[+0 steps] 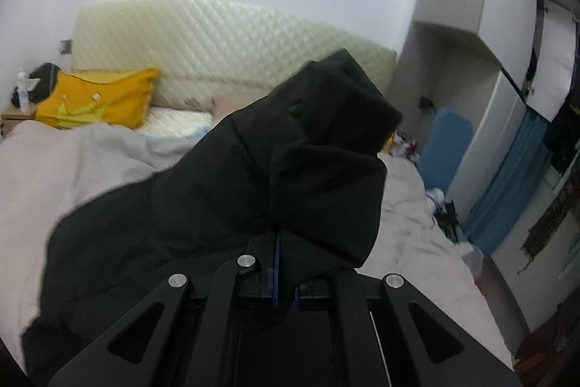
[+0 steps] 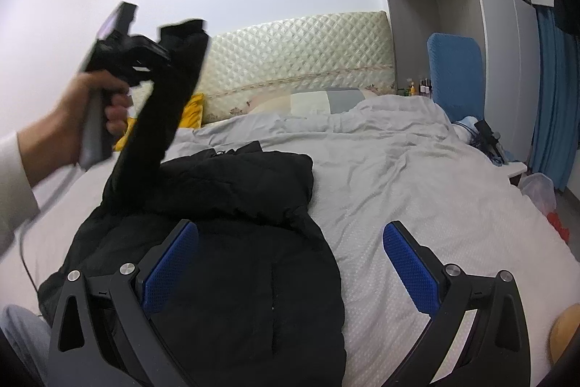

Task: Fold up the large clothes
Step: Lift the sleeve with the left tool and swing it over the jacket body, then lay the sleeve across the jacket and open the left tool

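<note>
Sleeve fold on the jacket

Jacket lies on the bed; my left gripper is clamped on the raised sleeve; right gripper hovers wide, holding nothing; I'd carry the sleeve across the body, lay it flat, then let go.

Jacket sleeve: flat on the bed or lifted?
Lifted. The left gripper is shut on the black sleeve, holding it up above the jacket body on the bed.
</note>
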`<action>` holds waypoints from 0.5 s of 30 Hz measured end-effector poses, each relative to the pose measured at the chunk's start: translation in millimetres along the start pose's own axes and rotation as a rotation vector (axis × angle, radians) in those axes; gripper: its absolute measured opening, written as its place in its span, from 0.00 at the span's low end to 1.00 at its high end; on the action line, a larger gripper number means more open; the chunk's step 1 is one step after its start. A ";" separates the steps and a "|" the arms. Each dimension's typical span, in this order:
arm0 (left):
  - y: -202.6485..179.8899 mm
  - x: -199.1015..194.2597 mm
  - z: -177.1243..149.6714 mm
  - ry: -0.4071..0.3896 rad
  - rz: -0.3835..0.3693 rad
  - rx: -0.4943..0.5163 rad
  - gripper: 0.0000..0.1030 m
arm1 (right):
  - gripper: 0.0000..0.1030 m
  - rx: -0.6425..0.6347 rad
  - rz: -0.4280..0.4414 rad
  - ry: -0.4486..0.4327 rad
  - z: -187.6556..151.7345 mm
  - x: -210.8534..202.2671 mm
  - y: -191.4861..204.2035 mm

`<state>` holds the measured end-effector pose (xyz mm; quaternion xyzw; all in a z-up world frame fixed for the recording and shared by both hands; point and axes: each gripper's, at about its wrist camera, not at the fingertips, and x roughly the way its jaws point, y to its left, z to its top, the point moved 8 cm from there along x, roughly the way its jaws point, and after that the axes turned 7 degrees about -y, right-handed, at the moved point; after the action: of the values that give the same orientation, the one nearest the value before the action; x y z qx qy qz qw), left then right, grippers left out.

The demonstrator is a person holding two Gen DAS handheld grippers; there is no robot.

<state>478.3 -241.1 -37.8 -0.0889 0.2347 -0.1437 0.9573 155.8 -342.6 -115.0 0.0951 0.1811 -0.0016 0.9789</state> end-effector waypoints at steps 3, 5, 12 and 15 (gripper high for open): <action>-16.2 23.2 -31.1 0.032 0.003 0.069 0.03 | 1.00 0.016 0.001 0.006 -1.4 4.5 -5.1; -21.1 36.1 -51.1 0.059 -0.002 0.087 0.03 | 1.00 0.023 0.000 0.012 -2.8 8.0 -7.9; -27.2 79.4 -124.0 0.146 0.014 0.161 0.03 | 1.00 0.052 0.001 0.028 -5.5 22.3 -17.8; -28.3 99.3 -149.7 0.194 0.013 0.192 0.03 | 1.00 0.055 0.002 0.035 -8.1 26.4 -19.2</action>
<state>484.9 -314.6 -204.0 0.0192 0.3120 -0.1672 0.9351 176.9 -359.1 -135.4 0.1224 0.1982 -0.0040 0.9725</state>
